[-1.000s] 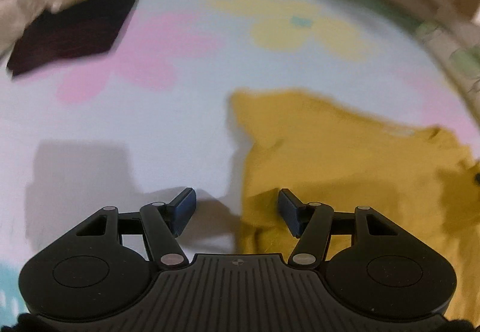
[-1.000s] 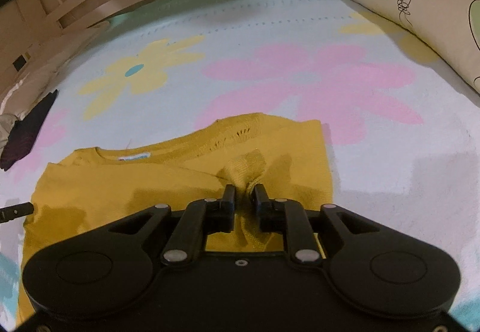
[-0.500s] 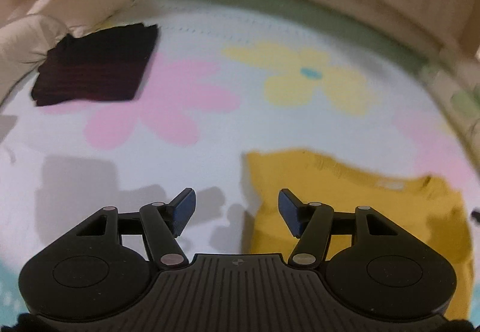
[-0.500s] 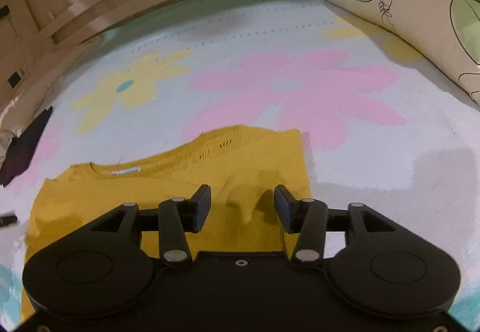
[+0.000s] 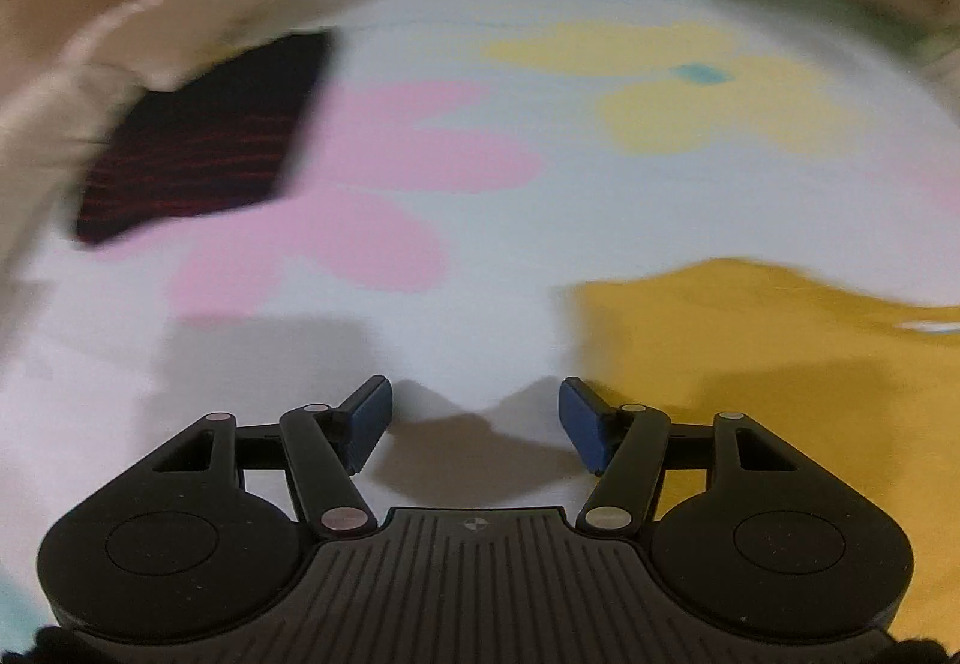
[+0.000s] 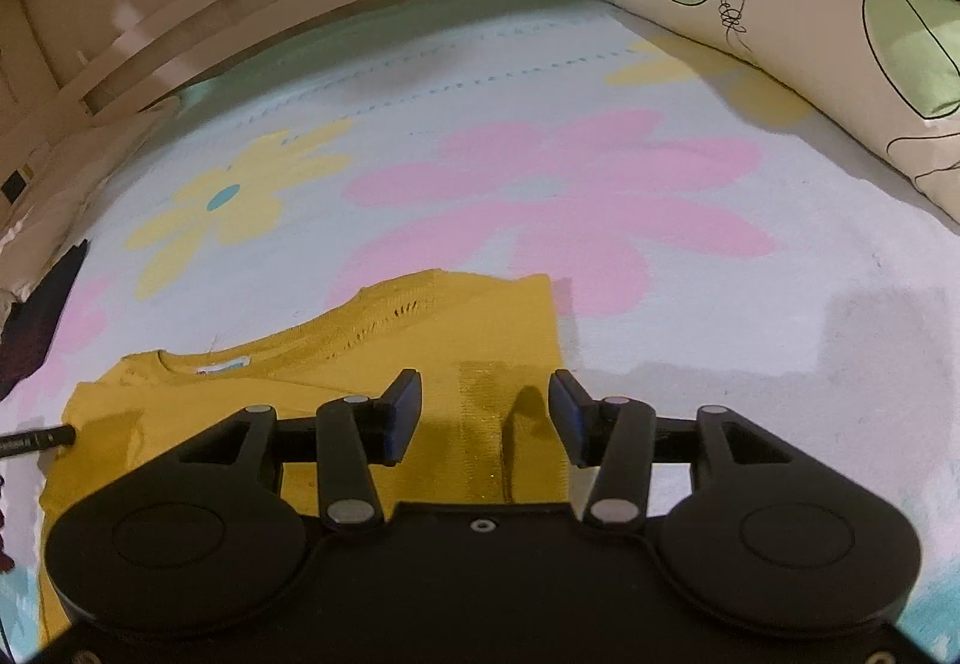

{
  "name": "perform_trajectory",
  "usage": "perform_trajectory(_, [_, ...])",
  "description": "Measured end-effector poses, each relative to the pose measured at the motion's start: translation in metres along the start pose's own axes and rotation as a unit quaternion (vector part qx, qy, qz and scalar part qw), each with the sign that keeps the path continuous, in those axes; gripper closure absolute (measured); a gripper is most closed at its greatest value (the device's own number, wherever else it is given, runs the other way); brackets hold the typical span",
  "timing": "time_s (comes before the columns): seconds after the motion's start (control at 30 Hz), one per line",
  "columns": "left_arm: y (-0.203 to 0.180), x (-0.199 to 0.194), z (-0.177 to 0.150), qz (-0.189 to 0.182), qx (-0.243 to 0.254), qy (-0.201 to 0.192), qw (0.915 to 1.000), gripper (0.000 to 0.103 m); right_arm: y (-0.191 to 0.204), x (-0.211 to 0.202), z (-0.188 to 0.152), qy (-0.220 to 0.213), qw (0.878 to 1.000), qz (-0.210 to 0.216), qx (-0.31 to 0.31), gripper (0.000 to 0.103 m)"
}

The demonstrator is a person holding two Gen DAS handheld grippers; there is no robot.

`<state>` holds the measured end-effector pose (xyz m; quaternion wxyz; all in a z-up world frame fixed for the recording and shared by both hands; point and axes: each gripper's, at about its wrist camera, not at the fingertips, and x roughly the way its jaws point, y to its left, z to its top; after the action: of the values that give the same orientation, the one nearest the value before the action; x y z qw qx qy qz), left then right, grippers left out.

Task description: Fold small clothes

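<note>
A mustard-yellow knit top (image 6: 372,364) lies flat on the flowered blanket, neck label toward the far side, with one part folded over its right side. My right gripper (image 6: 485,415) is open and empty just above that folded part. In the left wrist view the yellow top (image 5: 780,364) lies to the right. My left gripper (image 5: 475,424) is open and empty over bare blanket beside the top's left edge. The left wrist view is blurred.
A folded dark garment (image 5: 198,142) lies at the far left, also at the left edge of the right wrist view (image 6: 36,316). Leaf-print pillows (image 6: 810,34) lie at the right. A wooden bed rail (image 6: 300,4) runs along the back. The blanket (image 6: 540,196) has pink and yellow flowers.
My right gripper has opened, let go of the yellow top and drawn back a little. My left gripper, open throughout, has shifted left off the top's edge.
</note>
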<state>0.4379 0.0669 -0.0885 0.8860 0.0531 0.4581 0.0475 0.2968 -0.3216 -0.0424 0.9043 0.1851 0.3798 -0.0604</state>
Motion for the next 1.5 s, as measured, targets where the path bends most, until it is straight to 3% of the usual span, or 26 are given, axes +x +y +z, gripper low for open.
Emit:
perform_trajectory(0.1, [0.024,-0.003,0.003,-0.016,-0.053,0.0,0.9985,0.043,0.003,0.0,0.001,-0.004,1.0,0.006,-0.003,0.047])
perform_trajectory(0.2, [0.037,-0.024,0.004,-0.061,-0.103,-0.035,0.9922,0.044,0.005,0.0,0.003,-0.008,1.0,0.015,-0.01,0.047])
perform_trajectory(0.37, [-0.003,-0.04,0.0,-0.156,-0.064,-0.06,0.9838,0.043,-0.001,0.006,0.005,-0.008,1.0,0.027,0.008,0.047])
perform_trajectory(0.43, [-0.02,-0.038,-0.006,-0.174,-0.036,-0.055,0.9826,0.043,-0.003,0.008,0.004,-0.007,0.999,0.03,0.013,0.047])
perform_trajectory(0.53, [-0.039,-0.022,-0.017,-0.145,0.017,-0.015,0.9891,0.042,-0.004,0.011,0.002,-0.007,0.999,0.038,0.014,0.047])
perform_trajectory(0.63, [-0.043,-0.022,-0.026,-0.139,0.036,-0.032,0.9891,0.036,-0.002,0.017,0.002,-0.005,0.999,0.041,0.0,0.047])
perform_trajectory(0.73, [-0.035,-0.019,-0.025,-0.157,0.017,-0.028,0.987,0.034,0.001,0.025,0.003,-0.003,0.999,0.044,-0.003,0.047])
perform_trajectory(1.0, [-0.041,-0.018,-0.042,-0.164,0.027,-0.078,0.983,0.013,0.01,0.038,-0.009,0.021,0.998,0.03,-0.042,0.047])
perform_trajectory(1.07, [-0.041,-0.019,-0.048,-0.164,0.027,-0.097,0.9813,0.012,0.012,0.037,-0.01,0.021,0.998,0.028,-0.051,0.052])
perform_trajectory(1.23, [-0.037,-0.019,-0.05,-0.174,0.023,-0.11,0.9783,0.012,0.019,0.033,-0.012,0.009,0.996,0.028,-0.081,0.078])
perform_trajectory(1.4, [-0.04,-0.02,-0.053,-0.169,0.028,-0.121,0.9779,0.012,0.023,0.027,-0.009,-0.038,0.993,-0.03,-0.107,0.078])
perform_trajectory(1.47, [-0.038,-0.02,-0.053,-0.171,0.026,-0.122,0.9773,0.012,0.019,0.033,-0.013,-0.029,0.992,-0.06,-0.109,0.067])
perform_trajectory(1.5, [-0.038,-0.019,-0.053,-0.172,0.025,-0.122,0.9771,0.012,0.016,0.035,-0.015,-0.027,0.992,-0.068,-0.106,0.055])
